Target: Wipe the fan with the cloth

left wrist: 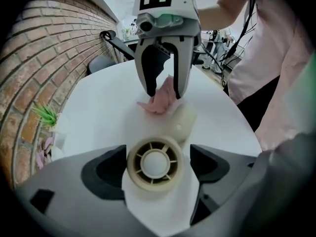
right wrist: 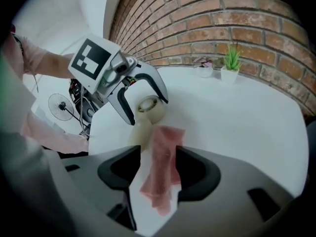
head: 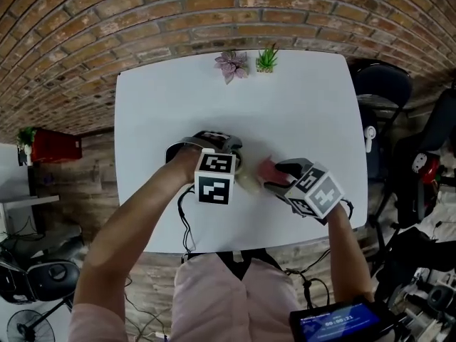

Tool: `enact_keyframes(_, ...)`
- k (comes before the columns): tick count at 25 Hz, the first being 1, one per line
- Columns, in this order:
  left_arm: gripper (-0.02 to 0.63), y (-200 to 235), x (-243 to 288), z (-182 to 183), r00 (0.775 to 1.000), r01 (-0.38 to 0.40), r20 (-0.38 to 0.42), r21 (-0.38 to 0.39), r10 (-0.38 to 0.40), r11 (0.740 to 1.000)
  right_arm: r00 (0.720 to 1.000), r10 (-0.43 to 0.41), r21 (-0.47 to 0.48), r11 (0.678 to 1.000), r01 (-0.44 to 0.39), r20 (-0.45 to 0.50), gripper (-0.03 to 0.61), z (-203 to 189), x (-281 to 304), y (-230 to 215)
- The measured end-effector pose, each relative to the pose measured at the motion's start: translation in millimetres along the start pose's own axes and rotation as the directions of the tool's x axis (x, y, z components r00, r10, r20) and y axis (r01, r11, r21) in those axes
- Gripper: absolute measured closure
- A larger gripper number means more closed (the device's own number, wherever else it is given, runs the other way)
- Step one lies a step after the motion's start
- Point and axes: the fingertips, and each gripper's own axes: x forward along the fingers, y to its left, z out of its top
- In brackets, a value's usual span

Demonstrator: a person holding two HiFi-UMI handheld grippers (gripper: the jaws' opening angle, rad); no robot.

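Note:
A small cream fan [left wrist: 154,163] lies on the white table [head: 178,105], its round grille facing up and its handle [left wrist: 183,123] pointing toward the pink cloth [left wrist: 160,101]. My left gripper [right wrist: 147,110] points steeply down with its jaws open on either side of the fan's head, a sliver of table showing beside it. My right gripper [right wrist: 159,171] is just right of it, jaws wide open. The cloth [right wrist: 163,152] lies loose on the table between them, next to the fan [head: 249,182].
Two small potted plants [head: 231,64] [head: 267,59] stand at the table's far edge against the brick wall. Dark chairs [head: 381,84] stand to the right of the table. The table's near edge [head: 235,246] is close to the person's body.

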Motion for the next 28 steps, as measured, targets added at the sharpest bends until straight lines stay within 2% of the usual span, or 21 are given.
enact_keyframes(4,0.242,3.0,-0.1,1.2,1.000,-0.009,0.002,0.012,0.009,1.000,0.998,-0.029,-0.047,0.999,0.026,-0.058,0.367,-12.8,12.5,-7.5)
enact_keyframes(6,0.242,3.7,-0.2,2.2,1.000,-0.008,0.009,0.016,0.007,1.000,0.997,-0.061,-0.060,0.997,0.058,-0.056,0.437,-13.7,11.4,-14.9)
enact_keyframes(7,0.242,3.7,-0.3,2.2,1.000,-0.006,0.013,0.016,0.006,1.000,0.996,-0.069,-0.076,0.995,0.065,-0.055,0.497,-13.3,10.9,-16.7)
enact_keyframes(8,0.242,3.5,-0.3,2.1,1.000,-0.005,0.017,0.016,0.004,1.000,0.996,-0.069,-0.105,0.992,0.063,-0.053,0.520,-12.1,10.6,-16.7)
enact_keyframes(11,0.244,2.8,0.0,1.8,1.000,0.001,0.017,0.021,-0.001,1.000,0.997,-0.069,-0.225,0.972,0.061,-0.027,0.536,-0.1,8.3,-14.8)
enact_keyframes(13,0.244,3.3,0.8,2.0,1.000,0.004,0.009,0.030,-0.004,1.000,0.997,-0.073,-0.306,0.950,0.063,-0.022,0.537,10.9,8.4,-13.8)
enact_keyframes(18,0.244,3.2,1.9,1.6,1.000,0.014,0.003,0.034,-0.014,0.999,0.993,-0.068,-0.501,0.866,0.011,-0.097,0.538,22.4,24.5,-1.2)
enact_keyframes(28,0.244,2.7,2.9,1.9,1.000,0.018,-0.001,0.044,-0.018,0.999,0.986,-0.037,-0.683,0.726,-0.083,-0.160,0.543,25.1,42.2,12.2)
